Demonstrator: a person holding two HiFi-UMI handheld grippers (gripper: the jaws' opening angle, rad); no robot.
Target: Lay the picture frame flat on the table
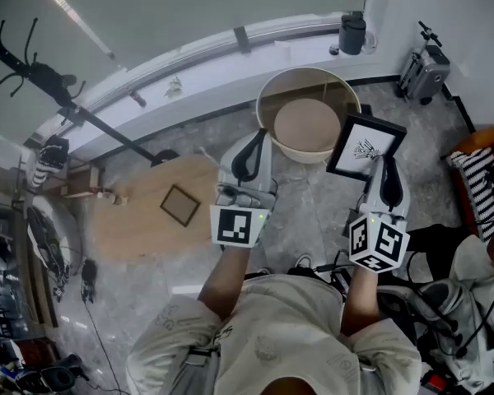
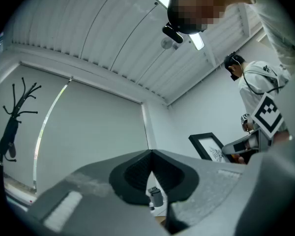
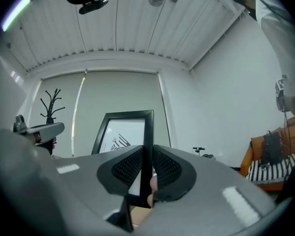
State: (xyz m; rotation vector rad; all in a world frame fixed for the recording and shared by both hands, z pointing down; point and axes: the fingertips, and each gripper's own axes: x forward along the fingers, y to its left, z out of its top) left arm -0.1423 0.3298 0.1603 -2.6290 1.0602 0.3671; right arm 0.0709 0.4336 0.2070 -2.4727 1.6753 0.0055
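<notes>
Black picture frame (image 1: pixel 365 146) in hand-held gripper (image 3: pixel 147 156)

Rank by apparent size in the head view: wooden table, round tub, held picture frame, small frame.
1. wooden table, narrowly
2. round tub
3. picture frame, nearer the camera, so enlarged
4. small frame

picture frame (image 1: pixel 365 146) right of tub (image 1: pixel 284 89); small frame (image 1: pixel 179 205) on table (image 1: pixel 132 220), left
</notes>
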